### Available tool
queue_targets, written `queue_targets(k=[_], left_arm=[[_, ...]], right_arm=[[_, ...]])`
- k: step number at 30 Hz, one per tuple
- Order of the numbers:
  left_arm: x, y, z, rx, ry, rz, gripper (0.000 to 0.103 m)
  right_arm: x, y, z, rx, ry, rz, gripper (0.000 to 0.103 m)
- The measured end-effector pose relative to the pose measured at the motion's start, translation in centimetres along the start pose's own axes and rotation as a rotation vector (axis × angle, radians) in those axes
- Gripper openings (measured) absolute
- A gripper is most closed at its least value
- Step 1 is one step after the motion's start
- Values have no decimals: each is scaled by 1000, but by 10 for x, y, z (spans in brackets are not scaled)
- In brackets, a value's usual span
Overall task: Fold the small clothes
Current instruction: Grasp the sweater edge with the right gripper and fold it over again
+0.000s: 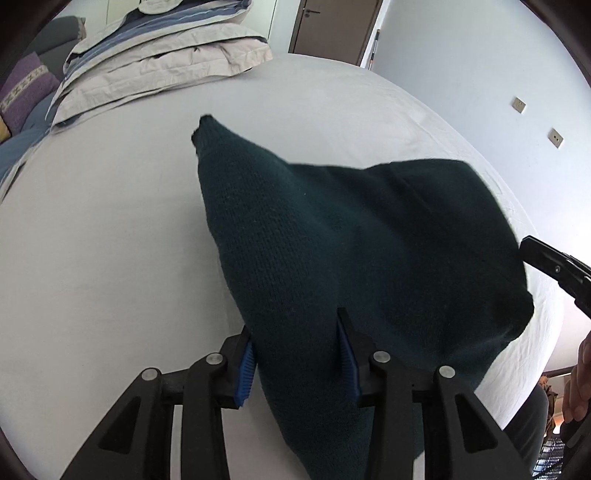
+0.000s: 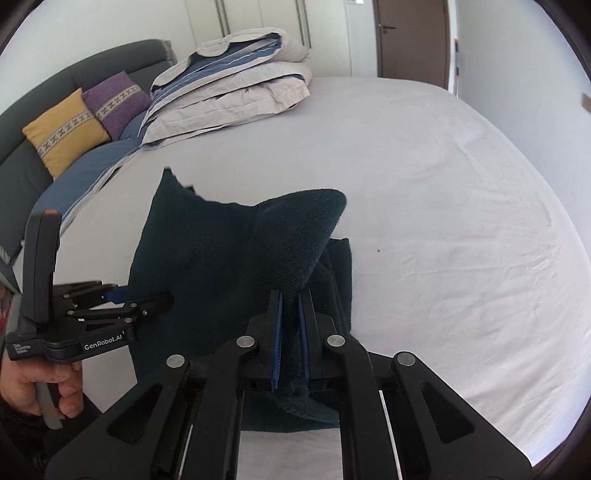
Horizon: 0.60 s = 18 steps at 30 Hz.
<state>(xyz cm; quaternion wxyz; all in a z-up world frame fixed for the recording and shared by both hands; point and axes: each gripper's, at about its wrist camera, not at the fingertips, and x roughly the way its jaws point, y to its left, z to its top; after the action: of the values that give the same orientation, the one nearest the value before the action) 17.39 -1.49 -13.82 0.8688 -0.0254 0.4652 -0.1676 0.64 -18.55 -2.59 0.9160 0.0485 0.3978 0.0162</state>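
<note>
A dark green knit garment (image 1: 332, 240) hangs lifted over the white bed sheet (image 1: 92, 240). My left gripper (image 1: 295, 321) is shut on a thick bunch of it, and fabric fills the gap between the blue pads (image 1: 245, 365). In the right wrist view the garment (image 2: 221, 258) partly rests on the sheet, with one fold raised. My right gripper (image 2: 290, 295) is shut on that raised fold, its jaws nearly together. The left gripper (image 2: 144, 295) holds the garment's left edge there, and a hand (image 2: 48, 387) grips its handle. The right gripper (image 1: 532, 247) shows at the right edge of the left wrist view.
A folded grey and blue duvet (image 2: 236, 85) lies at the far side of the bed. A yellow cushion (image 2: 62, 129) and a purple cushion (image 2: 114, 99) lean on the dark headboard (image 2: 74, 74). A brown door (image 1: 336, 26) stands beyond the bed. The bed edge curves along the right.
</note>
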Motion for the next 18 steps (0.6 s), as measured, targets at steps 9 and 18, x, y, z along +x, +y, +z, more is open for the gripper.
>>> queue_targets(k=[9,18], left_arm=[[26,32,-10,-184,0,-38,80],[29,33,-25,-260,-15,-56,93]], right_arm=[[35,-64,10,75,6,75,55],[153,-85,9,105,327,259,60]])
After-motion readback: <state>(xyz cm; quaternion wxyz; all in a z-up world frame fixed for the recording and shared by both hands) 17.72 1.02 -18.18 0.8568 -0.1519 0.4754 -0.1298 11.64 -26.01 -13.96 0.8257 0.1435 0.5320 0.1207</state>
